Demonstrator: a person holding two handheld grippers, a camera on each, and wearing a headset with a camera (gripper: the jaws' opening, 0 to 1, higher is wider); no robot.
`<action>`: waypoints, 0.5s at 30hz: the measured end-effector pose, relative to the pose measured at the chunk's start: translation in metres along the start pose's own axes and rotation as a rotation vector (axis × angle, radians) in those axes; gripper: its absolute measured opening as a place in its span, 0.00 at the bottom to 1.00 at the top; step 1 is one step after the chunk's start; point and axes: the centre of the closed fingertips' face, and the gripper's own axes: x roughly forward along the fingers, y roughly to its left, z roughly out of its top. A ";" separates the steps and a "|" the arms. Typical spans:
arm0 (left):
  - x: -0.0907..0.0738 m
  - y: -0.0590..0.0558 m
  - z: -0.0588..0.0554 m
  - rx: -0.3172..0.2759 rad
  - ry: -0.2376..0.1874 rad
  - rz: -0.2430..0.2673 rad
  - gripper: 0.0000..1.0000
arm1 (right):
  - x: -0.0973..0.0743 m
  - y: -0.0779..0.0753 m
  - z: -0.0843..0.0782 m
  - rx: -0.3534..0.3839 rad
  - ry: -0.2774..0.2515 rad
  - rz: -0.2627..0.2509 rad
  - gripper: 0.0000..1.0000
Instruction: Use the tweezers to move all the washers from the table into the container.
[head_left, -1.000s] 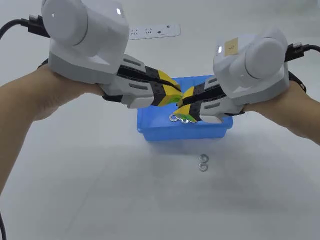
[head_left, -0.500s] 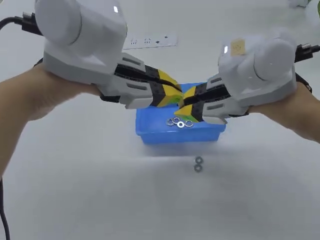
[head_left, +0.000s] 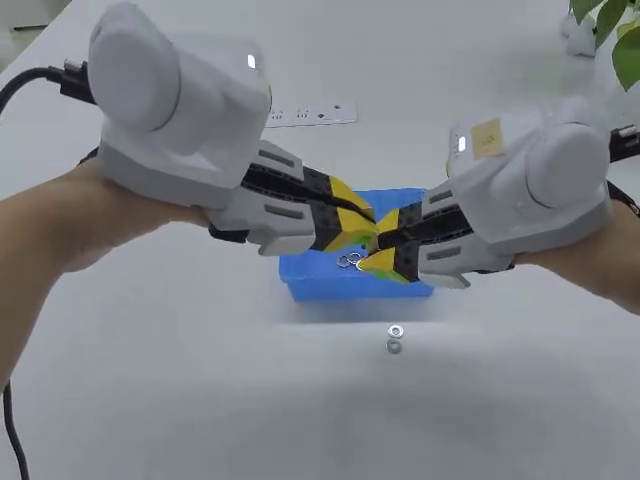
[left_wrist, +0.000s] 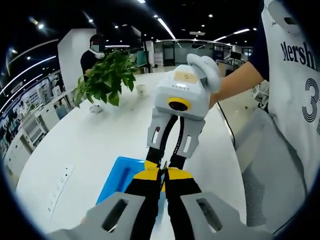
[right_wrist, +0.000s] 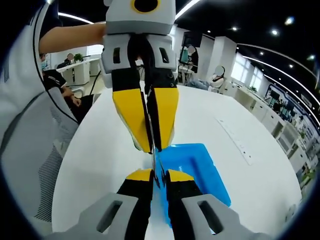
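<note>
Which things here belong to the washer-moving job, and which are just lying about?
Part of the job:
- blue container
- washers already inside it
- two loose washers on the table
- thin tweezers, pinched between the left gripper and right gripper

Just lying about:
- power strip
- potted plant

Two washers (head_left: 395, 338) lie on the table (head_left: 200, 400) before the blue container (head_left: 340, 288).

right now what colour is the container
The container is blue, clearest in the head view.
</note>
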 end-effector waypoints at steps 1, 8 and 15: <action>-0.001 -0.001 -0.001 0.001 0.000 0.001 0.07 | -0.001 0.002 0.000 0.001 -0.002 0.000 0.11; 0.004 -0.023 -0.005 -0.004 0.003 -0.022 0.07 | -0.005 0.026 -0.009 0.009 0.009 0.018 0.11; 0.013 -0.034 -0.014 -0.027 0.003 -0.054 0.07 | -0.007 0.042 -0.023 0.045 0.018 0.032 0.11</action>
